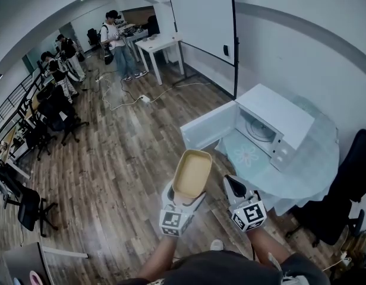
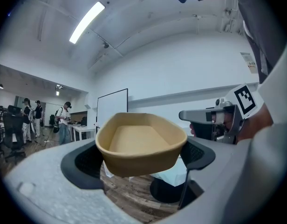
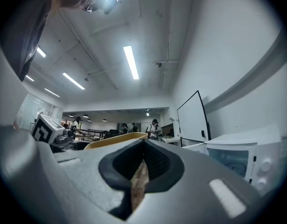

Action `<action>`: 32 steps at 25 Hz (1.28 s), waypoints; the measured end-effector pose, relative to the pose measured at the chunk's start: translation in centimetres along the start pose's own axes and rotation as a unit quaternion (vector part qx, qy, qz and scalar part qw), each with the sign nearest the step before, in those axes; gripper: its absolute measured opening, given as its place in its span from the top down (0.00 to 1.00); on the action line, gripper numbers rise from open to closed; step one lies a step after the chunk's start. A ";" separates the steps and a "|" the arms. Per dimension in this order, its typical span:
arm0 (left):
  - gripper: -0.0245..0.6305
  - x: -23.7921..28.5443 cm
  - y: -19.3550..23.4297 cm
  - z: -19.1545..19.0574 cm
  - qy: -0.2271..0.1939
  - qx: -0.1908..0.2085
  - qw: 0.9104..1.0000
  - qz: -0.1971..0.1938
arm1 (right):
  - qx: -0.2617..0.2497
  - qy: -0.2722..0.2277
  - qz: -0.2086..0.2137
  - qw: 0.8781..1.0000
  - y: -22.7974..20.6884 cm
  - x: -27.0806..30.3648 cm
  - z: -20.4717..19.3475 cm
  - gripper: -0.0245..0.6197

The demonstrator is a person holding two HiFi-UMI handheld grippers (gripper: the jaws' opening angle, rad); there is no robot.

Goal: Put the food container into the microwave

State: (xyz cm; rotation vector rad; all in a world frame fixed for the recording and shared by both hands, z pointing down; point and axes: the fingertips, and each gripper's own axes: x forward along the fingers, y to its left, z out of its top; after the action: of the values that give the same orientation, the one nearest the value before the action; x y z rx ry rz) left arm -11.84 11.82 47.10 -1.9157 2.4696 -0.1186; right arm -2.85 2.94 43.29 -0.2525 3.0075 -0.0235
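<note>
An empty tan oval food container [image 1: 192, 172] is held in the air with my left gripper [image 1: 185, 199] shut on its near end. In the left gripper view the container [image 2: 141, 143] fills the space between the black pads [image 2: 85, 161]. The white microwave [image 1: 272, 120] stands on a round table to the right, its door [image 1: 208, 132] swung open toward me and its cavity showing. My right gripper [image 1: 232, 183] hovers just right of the container, shut with nothing in it. In the right gripper view its jaws [image 3: 142, 155] are pressed together, with the microwave [image 3: 241, 155] at the right.
The round table [image 1: 316, 165] has a pale cover and a flower mat in front of the microwave. A black chair [image 1: 343, 195] stands at the right. A whiteboard [image 1: 202, 16] stands against the wall behind. People and desks are far off at the left, with cables across the wooden floor.
</note>
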 end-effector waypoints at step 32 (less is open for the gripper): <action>0.18 11.2 9.5 0.2 -0.014 -0.002 0.996 -0.092 | -0.005 -0.008 -0.088 0.996 -6.2 12.2 -0.5 0.96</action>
State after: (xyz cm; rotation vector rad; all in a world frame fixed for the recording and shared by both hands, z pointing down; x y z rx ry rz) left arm -23.81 3.27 46.64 -2.1283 2.2722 -0.0872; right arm -13.84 -5.25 42.46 -0.5167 2.9608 -0.0217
